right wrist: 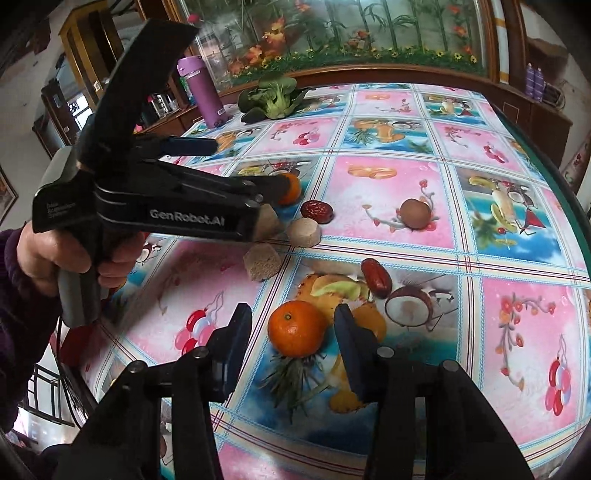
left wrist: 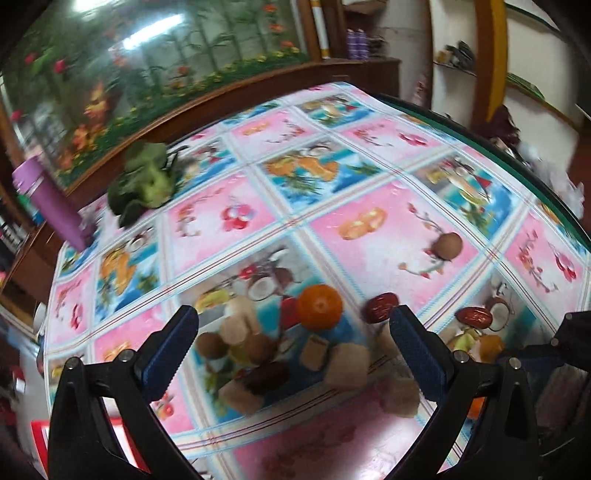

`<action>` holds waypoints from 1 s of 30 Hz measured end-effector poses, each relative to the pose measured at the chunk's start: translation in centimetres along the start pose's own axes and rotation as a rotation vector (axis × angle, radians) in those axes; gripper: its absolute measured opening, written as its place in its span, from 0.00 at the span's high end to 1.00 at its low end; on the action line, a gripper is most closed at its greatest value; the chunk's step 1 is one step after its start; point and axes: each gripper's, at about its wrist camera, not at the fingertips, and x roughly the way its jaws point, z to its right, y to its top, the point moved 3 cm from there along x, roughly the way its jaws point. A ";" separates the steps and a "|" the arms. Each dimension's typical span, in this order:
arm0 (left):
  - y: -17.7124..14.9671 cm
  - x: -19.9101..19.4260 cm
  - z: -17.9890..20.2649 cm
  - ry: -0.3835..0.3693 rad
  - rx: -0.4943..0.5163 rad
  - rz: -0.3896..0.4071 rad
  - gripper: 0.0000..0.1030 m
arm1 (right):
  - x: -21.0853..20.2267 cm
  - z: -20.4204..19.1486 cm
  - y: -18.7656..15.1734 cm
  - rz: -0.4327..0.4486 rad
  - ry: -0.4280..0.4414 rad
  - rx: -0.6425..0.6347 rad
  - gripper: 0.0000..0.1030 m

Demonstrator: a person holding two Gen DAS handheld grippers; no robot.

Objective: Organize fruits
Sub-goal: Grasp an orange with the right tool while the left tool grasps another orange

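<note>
Straddling an orange [right wrist: 297, 328], the right gripper [right wrist: 295, 354] gapes; left gripper [left wrist: 293, 350] gapes above bare cloth.

We see a table covered by a glossy cloth [right wrist: 391, 236] printed in pink and blue squares of fruit and blossoms, its far edge bounded by a dark wooden rail [right wrist: 388, 72]. Behind the rail stands a large glazed panel [right wrist: 332, 29] painted with bamboo and orange flowers, reflecting bright ceiling light [left wrist: 147, 33]. To one side we note white walls with curved shelves [left wrist: 532, 92]; to the other, wooden cabinets [right wrist: 85, 48].
</note>
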 end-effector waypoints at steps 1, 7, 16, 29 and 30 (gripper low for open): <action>0.1 0.2 0.1 -0.016 0.005 -0.006 0.07 | 0.0 0.0 0.0 -0.005 0.001 -0.001 0.55; 0.2 2.0 0.0 -0.085 0.003 -0.058 0.28 | 0.6 0.1 -0.2 -0.029 0.018 0.009 0.55; -0.1 2.8 0.2 -0.185 0.022 -0.071 0.50 | 1.3 0.2 -0.3 -0.055 0.033 0.013 0.58; -0.8 3.4 -0.9 -0.217 0.007 -0.075 0.64 | 1.5 0.2 -0.4 -0.051 0.001 -0.010 0.68; -0.8 3.3 -1.2 -0.211 -0.003 -0.076 0.68 | 1.5 0.2 -0.4 -0.051 0.001 -0.006 0.69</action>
